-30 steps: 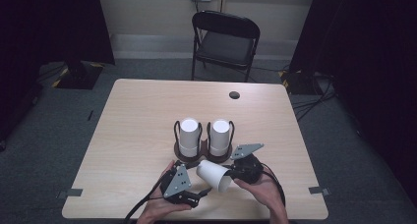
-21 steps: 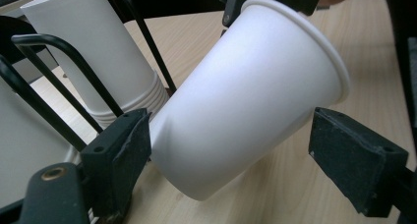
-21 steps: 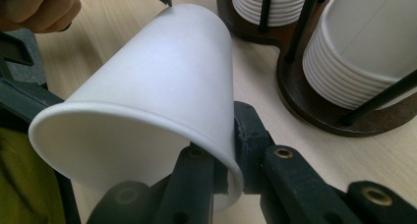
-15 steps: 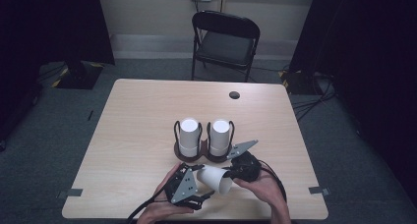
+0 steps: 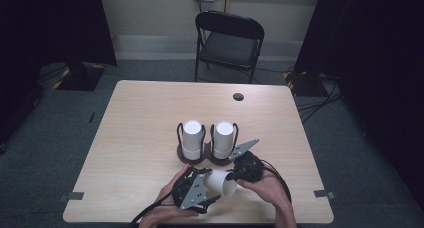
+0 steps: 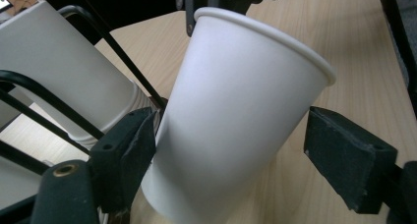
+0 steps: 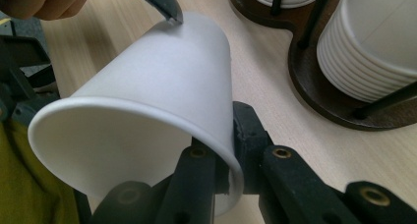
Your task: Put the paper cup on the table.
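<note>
Near the table's (image 5: 150, 118) front edge, right claw (image 5: 235, 176) pinches the cup's (image 5: 220, 183) rim, left claw (image 5: 212, 190) spread.

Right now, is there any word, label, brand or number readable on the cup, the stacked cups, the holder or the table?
None can be read.
The white paper cup is plain.
The two cup stacks are plain white.
The dark cup holder bears no label.
The table shows bare wood grain, no mark.
</note>
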{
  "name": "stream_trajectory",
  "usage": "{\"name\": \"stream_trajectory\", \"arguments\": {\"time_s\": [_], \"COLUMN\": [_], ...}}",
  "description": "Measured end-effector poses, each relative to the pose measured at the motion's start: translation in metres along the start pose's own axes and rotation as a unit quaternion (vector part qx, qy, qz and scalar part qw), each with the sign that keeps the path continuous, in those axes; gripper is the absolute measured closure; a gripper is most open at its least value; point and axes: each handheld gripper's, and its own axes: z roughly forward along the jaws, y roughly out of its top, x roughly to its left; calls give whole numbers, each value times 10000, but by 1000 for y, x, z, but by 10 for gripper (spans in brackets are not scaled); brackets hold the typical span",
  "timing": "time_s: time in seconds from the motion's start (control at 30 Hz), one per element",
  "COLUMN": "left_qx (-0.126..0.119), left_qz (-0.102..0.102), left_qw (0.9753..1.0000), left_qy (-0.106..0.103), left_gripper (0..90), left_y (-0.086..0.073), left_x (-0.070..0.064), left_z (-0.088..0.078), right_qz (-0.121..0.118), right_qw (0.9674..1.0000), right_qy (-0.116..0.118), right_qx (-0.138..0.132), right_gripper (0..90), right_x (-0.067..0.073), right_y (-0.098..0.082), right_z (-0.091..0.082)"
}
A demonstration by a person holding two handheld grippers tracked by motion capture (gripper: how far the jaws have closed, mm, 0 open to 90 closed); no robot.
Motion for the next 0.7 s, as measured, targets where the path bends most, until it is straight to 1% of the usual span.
{"name": "stream_trajectory", "arguments": {"time_s": [0.07, 0.1, 0.13, 0.17, 0.23, 0.27, 0.3, 0.4, 0.43, 0.47, 0.5, 0.57, 0.6, 0.67, 0.7], "left_qx": [5, 2, -7, 47, 7, -19, 7, -24, -37, 15, -21, -3, 56, 84, 63], "left_qz": [5, 13, 31, 112, 81, 76, 92, 73, 103, 150, 130, 156, 203, 181, 195], "left_qw": [10000, 10000, 10000, 9999, 10000, 10000, 10000, 10000, 9999, 9999, 9999, 9999, 9998, 9998, 9998], "left_qy": [-18, -66, -42, -32, -15, -30, -24, -33, -40, -52, -34, -35, 6, -1, 47], "left_gripper": [194, 201, 219, 215, 213, 208, 206, 201, 199, 194, 192, 184, 184, 185, 185], "left_y": [0, 1, 2, 3, 4, 6, 7, 8, 9, 11, 12, 13, 14, 14, 14], "left_x": [0, -1, -2, -2, -3, -2, -3, -4, -4, -5, -6, -6, -7, -7, -6], "left_z": [1, 2, 3, 3, 4, 4, 5, 6, 7, 9, 11, 12, 14, 15, 16], "right_qz": [-4, 19, 17, 16, 53, 47, 61, 85, 91, 116, 104, 88, 68, 87, 126], "right_qw": [10000, 10000, 10000, 10000, 9999, 10000, 10000, 9999, 9999, 9999, 9999, 9999, 9999, 9999, 9999], "right_qy": [20, 33, 60, 90, 92, 41, 50, 57, 66, 90, 93, 102, 91, 72, 80], "right_qx": [30, 41, 19, -3, 10, 21, 16, 16, 8, 18, 12, 0, -13, -18, -19], "right_gripper": [873, 879, 884, 884, 884, 884, 884, 885, 886, 887, 888, 888, 890, 890, 890], "right_x": [0, 0, -1, -1, -1, -1, -1, -1, -1, 0, 0, 1, 3, 2, 1], "right_y": [1, 2, 2, 3, 3, 4, 4, 4, 4, 4, 5, 5, 6, 6, 6], "right_z": [2, 2, 3, 3, 3, 3, 4, 4, 5, 6, 6, 7, 8, 8, 7]}}
